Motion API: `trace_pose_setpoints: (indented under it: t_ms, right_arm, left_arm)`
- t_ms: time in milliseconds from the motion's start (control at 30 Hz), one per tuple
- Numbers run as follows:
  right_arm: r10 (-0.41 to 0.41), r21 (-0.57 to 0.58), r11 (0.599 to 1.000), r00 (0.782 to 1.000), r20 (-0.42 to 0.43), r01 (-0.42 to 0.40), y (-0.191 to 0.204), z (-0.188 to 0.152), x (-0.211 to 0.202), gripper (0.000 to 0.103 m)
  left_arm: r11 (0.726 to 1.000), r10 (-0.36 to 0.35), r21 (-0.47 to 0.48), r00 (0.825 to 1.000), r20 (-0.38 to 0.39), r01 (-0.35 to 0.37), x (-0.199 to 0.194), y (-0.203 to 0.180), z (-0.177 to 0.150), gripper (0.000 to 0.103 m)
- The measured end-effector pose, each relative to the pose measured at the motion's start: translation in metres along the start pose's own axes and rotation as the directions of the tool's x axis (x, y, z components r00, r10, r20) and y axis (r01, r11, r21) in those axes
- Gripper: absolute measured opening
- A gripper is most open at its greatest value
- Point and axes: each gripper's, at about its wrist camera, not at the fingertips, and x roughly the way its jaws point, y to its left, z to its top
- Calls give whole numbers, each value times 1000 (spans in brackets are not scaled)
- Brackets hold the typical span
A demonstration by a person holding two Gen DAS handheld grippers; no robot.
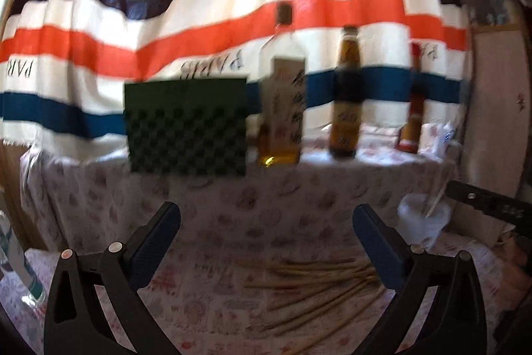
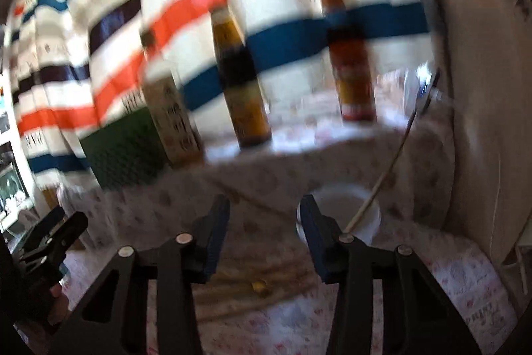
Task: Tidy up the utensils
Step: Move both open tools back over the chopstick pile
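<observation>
Mostly undone: one chopstick (image 1: 436, 200) stands in the plastic cup (image 1: 422, 217); a chopstick pile (image 1: 319, 285) lies on the tablecloth's (image 1: 232, 222) near edge. My left gripper (image 1: 266, 242) gapes wide and empty, my right gripper (image 2: 262, 232) half-open, empty.

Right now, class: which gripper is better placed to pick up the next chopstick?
Left, probably. The left gripper is wide open and empty, with the chopsticks fanned just below it. The right gripper is narrower and faces the cup.
</observation>
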Motion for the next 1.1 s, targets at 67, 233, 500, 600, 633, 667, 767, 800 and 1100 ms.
trace_pose_setpoints:
  t_ms: [67, 233, 500, 600, 633, 667, 767, 800, 1100]
  right_arm:
    - [14, 6, 1000, 999, -34, -14, -3, -6, 9, 42]
    - [25, -7, 1000, 995, -92, -26, 1, -19, 23, 50]
    - [0, 10, 1000, 995, -99, 1, -1, -27, 31, 71]
    - [-1, 18, 1000, 993, -119, 3, -3, -29, 35, 76]
    - [-2, 21, 1000, 993, -122, 5, -4, -30, 37, 80]
    - [-5, 20, 1000, 992, -126, 7, -4, -31, 38, 81]
    - [-10, 5, 1000, 990, -143, 11, -3, -33, 43, 84]
    - [-13, -1, 1000, 989, -150, 13, -2, -34, 44, 85]
    - [-20, -13, 1000, 974, -226, 18, -1, -47, 64, 87]
  left_arm:
    - [999, 31, -31, 999, -17, -31, 8, 10, -6, 103]
    - [997, 35, -68, 997, -70, -40, 20, 22, -15, 103]
    - [992, 36, -120, 992, -118, -50, 32, 32, -21, 103]
    - [988, 45, -140, 990, -134, -64, 36, 38, -24, 103]
    - [987, 47, -146, 989, -138, -67, 37, 39, -24, 103]
    - [986, 51, -148, 989, -142, -72, 38, 41, -25, 103]
    - [986, 62, -144, 986, -157, -85, 43, 44, -28, 103]
    - [986, 60, -144, 984, -168, -84, 45, 45, -29, 103]
    - [971, -26, -235, 964, -265, -38, 63, 60, -39, 103]
